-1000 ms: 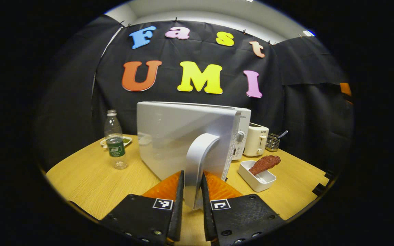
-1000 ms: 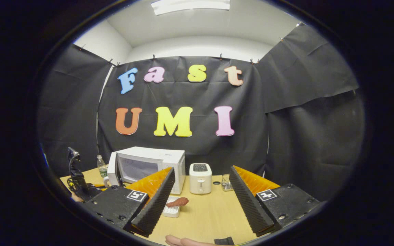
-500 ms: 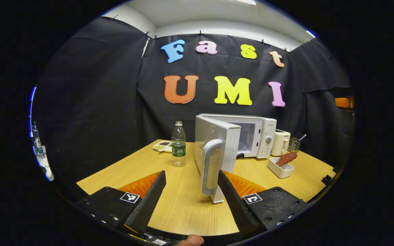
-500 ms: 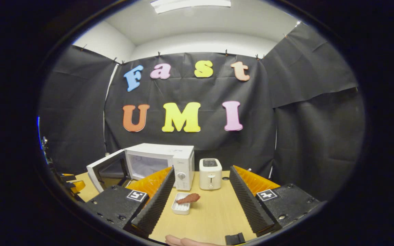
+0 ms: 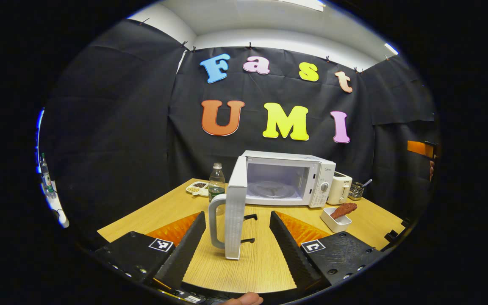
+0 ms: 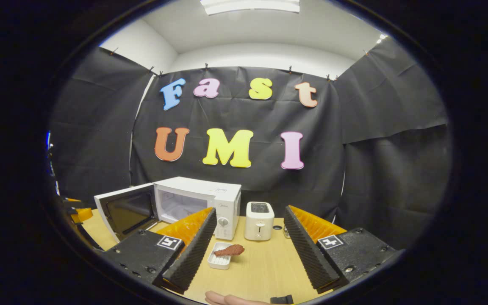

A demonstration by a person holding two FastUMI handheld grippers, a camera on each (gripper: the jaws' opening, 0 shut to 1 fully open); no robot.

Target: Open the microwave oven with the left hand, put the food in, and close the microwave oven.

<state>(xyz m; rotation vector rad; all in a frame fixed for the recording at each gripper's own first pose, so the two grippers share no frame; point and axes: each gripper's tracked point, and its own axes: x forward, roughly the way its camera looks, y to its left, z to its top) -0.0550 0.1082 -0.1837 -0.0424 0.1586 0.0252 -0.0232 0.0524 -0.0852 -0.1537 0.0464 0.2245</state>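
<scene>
Right now I am holding my left gripper (image 5: 237, 237) with its fingers spread apart, gripping nothing; the white microwave door (image 5: 235, 207) with its curved grey handle (image 5: 215, 222) is standing edge-on between them, touching neither. That door is hanging wide open on the white microwave oven (image 5: 288, 178), which is sitting on the light wooden table (image 5: 159, 212) and showing its glass turntable (image 5: 271, 189). I am keeping my right gripper (image 6: 248, 245) spread wide as well, hovering empty above the table. Between its fingers, the reddish-brown piece of food (image 6: 229, 250) is lying across a small white rectangular dish (image 6: 218, 262), just in front of the microwave oven, near a white toaster (image 6: 259, 227).
</scene>
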